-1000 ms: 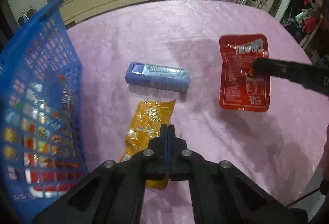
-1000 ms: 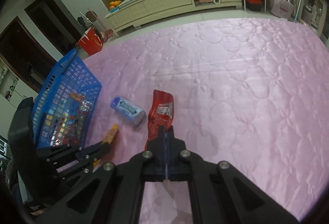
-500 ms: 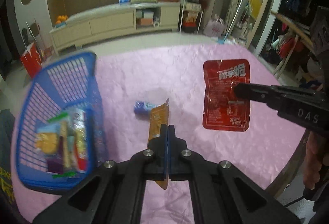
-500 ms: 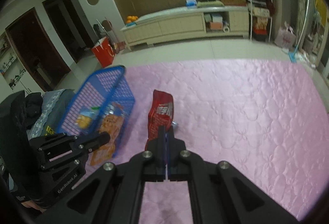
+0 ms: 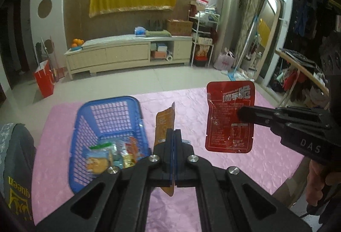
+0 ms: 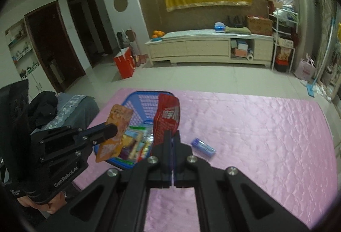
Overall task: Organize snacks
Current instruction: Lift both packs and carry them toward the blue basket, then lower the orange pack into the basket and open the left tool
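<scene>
My left gripper point(image 5: 173, 136) is shut on an orange snack packet point(image 5: 165, 123) and holds it in the air beside the blue basket point(image 5: 85, 125); the packet also shows in the right wrist view point(image 6: 116, 125). My right gripper point(image 6: 172, 138) is shut on a red snack packet point(image 6: 167, 116), also raised; it shows in the left wrist view point(image 5: 230, 119). The basket point(image 6: 136, 99) holds several snack packets. A blue gum pack point(image 6: 202, 146) lies on the pink tablecloth point(image 6: 255, 136), right of the basket.
The table's far edge drops to a tiled floor point(image 6: 213, 78). A chair with dark clothes point(image 6: 53, 108) stands at the table's left. A low cabinet point(image 6: 208, 46) lines the back wall.
Both grippers have lifted their packets high off the table and pulled back. The basket, first close at my left, now sits further below and ahead. The gum pack stays on the cloth.
</scene>
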`<move>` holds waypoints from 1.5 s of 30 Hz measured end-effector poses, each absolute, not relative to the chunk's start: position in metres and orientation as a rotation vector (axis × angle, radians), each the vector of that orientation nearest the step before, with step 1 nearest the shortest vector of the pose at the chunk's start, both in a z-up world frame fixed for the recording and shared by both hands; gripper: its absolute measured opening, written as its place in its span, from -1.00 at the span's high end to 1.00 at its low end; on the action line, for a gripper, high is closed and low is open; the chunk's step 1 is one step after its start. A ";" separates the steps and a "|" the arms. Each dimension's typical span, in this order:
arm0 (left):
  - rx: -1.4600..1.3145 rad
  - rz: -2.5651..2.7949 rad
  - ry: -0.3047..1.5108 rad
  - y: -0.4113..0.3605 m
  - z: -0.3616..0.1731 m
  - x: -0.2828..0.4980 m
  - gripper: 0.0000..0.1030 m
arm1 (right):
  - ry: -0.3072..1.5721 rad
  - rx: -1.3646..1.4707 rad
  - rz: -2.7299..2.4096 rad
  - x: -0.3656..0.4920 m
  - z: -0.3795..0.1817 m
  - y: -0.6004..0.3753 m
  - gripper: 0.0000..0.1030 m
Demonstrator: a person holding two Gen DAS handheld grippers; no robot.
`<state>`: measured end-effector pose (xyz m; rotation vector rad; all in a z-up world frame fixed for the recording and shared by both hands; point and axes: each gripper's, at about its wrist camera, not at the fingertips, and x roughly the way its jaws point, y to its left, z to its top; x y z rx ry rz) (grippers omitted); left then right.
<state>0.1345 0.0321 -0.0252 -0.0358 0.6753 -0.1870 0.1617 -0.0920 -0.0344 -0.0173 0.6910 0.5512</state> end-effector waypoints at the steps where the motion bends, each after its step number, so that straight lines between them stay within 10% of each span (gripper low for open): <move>1: -0.040 -0.181 0.670 0.038 -0.022 0.132 1.00 | 0.688 -0.021 0.558 0.161 -0.034 -0.088 0.95; 35: -0.128 -0.132 0.783 0.128 -0.078 0.154 1.00 | 0.816 -0.094 0.631 0.198 -0.092 -0.005 0.95; 39: -0.110 -0.105 0.801 0.128 -0.087 0.156 0.05 | 0.813 -0.085 0.624 0.199 -0.089 -0.009 0.95; 45: -0.089 -0.100 0.786 0.129 -0.078 0.146 -0.29 | 0.798 -0.071 0.621 0.189 -0.082 -0.017 0.95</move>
